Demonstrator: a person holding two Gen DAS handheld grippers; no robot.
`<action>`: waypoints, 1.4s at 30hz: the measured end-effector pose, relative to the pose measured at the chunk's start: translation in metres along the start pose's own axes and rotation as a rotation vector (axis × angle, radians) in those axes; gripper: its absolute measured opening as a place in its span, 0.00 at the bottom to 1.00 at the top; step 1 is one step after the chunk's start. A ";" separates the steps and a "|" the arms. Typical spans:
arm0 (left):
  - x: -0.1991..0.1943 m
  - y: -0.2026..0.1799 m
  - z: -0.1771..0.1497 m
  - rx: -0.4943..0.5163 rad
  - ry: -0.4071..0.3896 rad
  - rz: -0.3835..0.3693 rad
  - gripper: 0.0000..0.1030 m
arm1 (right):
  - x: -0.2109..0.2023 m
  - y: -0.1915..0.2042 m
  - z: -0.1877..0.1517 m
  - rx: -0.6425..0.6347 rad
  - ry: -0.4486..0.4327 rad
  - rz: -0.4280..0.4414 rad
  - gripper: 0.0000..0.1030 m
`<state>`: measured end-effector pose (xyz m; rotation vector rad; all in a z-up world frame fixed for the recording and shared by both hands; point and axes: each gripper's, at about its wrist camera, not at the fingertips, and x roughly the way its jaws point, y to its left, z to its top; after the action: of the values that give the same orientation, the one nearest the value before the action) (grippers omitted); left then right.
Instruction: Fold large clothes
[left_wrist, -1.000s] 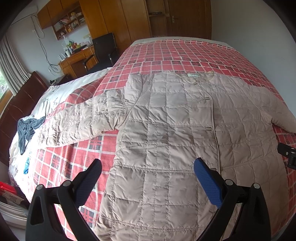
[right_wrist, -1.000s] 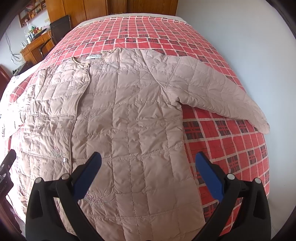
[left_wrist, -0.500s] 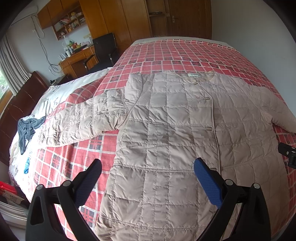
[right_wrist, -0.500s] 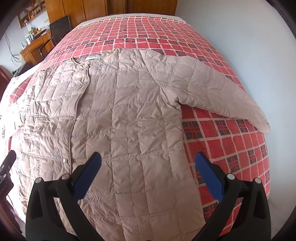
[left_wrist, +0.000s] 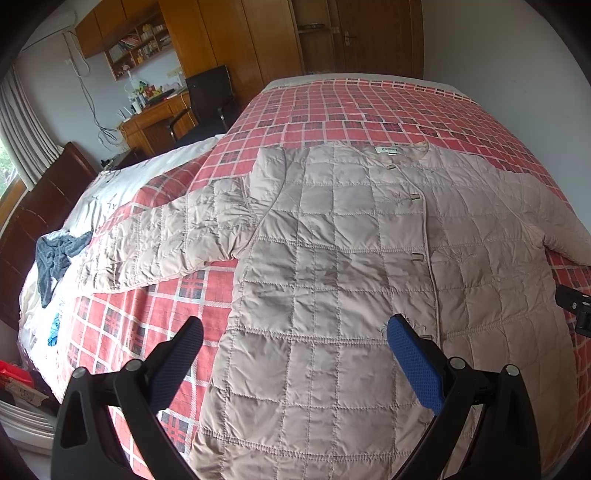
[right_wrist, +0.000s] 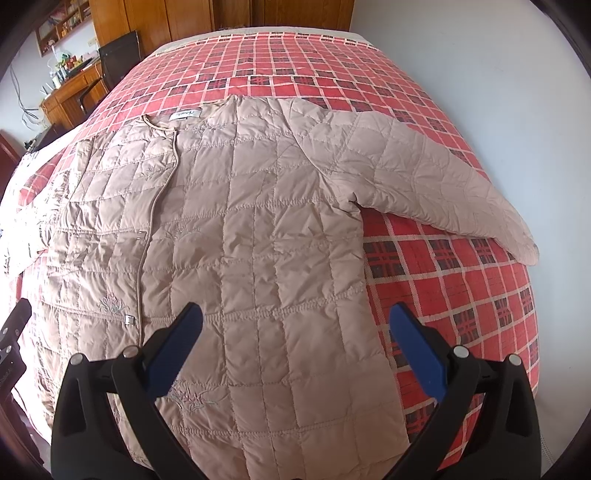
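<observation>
No fold is showing on the quilted beige jacket (left_wrist: 332, 266) at this point: it is lying face up and fully spread on the red plaid bedspread (left_wrist: 369, 107), buttoned down the front, collar toward 12 o'clock and hem toward 6 o'clock in both wrist views. Both sleeves are extending outward, the one toward 9 o'clock in the left wrist view (left_wrist: 155, 243) and the one toward 3 o'clock in the right wrist view (right_wrist: 443, 184), each resting flat on the bedspread. The left gripper (left_wrist: 295, 354) is hovering above the lower left body panel with its jaws spread wide and gripping nothing. The right gripper (right_wrist: 295, 343) is hovering above the lower right body panel near the side seam, jaws likewise wide and empty. By this evidence the task is standing at its start: the sleeves and the body are all waiting to be folded. A dark grey cloth (left_wrist: 55, 258) is lying well apart at 9 o'clock.
</observation>
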<state>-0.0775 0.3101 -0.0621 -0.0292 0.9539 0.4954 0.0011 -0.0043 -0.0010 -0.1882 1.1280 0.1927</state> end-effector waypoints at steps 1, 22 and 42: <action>0.000 0.000 0.000 0.000 0.000 0.001 0.96 | 0.000 0.000 0.000 0.000 0.000 -0.001 0.97; 0.016 -0.006 0.009 0.006 -0.013 -0.013 0.96 | 0.019 -0.056 0.018 0.129 -0.013 0.017 0.97; 0.045 -0.033 0.043 0.035 -0.045 -0.014 0.96 | 0.167 -0.330 0.051 0.823 0.209 0.041 0.92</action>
<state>-0.0090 0.3084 -0.0793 0.0066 0.9170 0.4646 0.1968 -0.3017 -0.1143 0.5573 1.3338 -0.2675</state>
